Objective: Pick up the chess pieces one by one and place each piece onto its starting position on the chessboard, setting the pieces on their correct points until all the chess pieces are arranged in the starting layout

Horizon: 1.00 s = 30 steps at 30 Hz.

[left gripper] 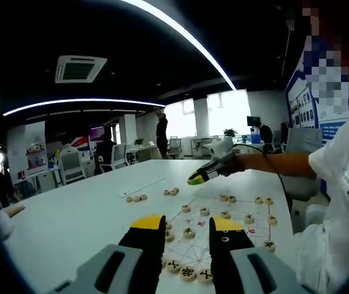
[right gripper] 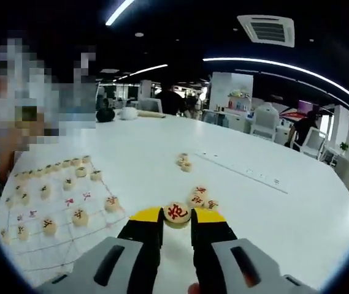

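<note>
Setup partway: right gripper (right gripper: 176, 223) is clamping a red-marked xiangqi piece (right gripper: 176, 212) off-board beside two loose pieces (right gripper: 200, 198), left gripper (left gripper: 189, 228) is hovering open over the half-filled chessboard (left gripper: 214, 229), more strays (right gripper: 184, 162) are waiting on the white table (right gripper: 272, 208)

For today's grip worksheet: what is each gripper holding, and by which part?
The right gripper pinches a round xiangqi piece with a red character by its opposite rim edges, at the fingertips. The left gripper holds nothing.
</note>
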{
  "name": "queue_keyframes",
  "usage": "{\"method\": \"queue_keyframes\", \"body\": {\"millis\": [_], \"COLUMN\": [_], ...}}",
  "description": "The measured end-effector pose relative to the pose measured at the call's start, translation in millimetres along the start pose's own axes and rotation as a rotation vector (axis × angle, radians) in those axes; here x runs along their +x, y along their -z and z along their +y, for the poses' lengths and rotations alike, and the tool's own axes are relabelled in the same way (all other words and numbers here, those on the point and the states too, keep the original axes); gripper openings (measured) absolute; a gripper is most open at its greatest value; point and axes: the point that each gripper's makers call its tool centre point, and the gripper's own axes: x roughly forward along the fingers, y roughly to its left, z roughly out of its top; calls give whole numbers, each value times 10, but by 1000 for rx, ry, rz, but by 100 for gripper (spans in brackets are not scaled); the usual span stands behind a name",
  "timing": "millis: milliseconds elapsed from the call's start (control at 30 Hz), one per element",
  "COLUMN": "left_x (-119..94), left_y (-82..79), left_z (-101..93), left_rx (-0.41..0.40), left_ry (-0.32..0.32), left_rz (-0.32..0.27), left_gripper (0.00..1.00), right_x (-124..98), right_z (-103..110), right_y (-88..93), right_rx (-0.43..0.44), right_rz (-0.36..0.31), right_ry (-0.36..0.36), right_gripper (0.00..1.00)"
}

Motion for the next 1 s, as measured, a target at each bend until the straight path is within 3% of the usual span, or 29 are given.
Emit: {"method": "queue_keyframes", "body": {"millis": [200, 400, 1000], "left_x": [0, 2, -7], "left_y": [0, -1, 1], "left_z": [-8, -7, 12], "left_rx": [2, 1, -2], "left_ry": [1, 2, -1], "left_rz": [1, 0, -1], "left_gripper": [30, 30, 30], "right_x": [-23, 31, 192], "right_z": [409, 654, 786], "right_y": [35, 72, 212], "right_rx": [-25, -40, -32], "right_rz": [15, 29, 90], "right_ry": [-90, -155, -196], "right_gripper": [19, 19, 20]}}
